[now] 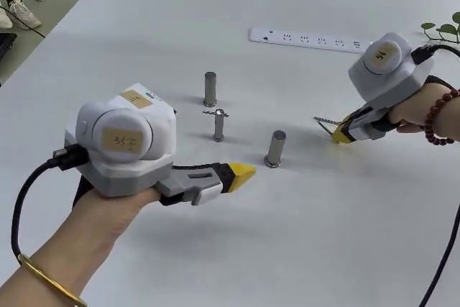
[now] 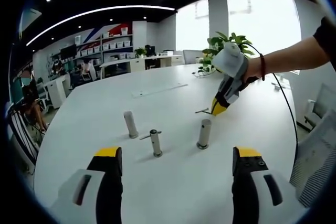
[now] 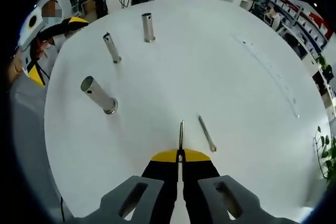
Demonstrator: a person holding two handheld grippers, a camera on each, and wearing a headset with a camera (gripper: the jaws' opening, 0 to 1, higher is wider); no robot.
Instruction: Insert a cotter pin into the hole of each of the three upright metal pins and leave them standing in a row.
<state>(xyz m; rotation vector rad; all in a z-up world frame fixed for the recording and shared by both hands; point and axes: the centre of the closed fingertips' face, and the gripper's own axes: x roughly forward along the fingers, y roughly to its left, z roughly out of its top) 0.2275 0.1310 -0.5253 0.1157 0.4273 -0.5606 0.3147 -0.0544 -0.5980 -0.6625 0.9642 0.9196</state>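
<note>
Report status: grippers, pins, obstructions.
Left gripper open, empty. Right gripper shut on cotter pin. Middle metal pin fitted; far metal pin, near metal pin bare. Spare cotter pin on table, nothing blocking.

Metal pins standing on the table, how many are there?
3: the far pin, the middle pin with a cotter pin through its top, and the near pin on the right.

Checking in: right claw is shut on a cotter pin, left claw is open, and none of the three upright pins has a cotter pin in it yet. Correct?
One part is wrong: the head view shows the middle metal pin already has an inserted cotter pin through its hole. The rest stands: right claw shut on the held cotter pin, left claw open.
</note>
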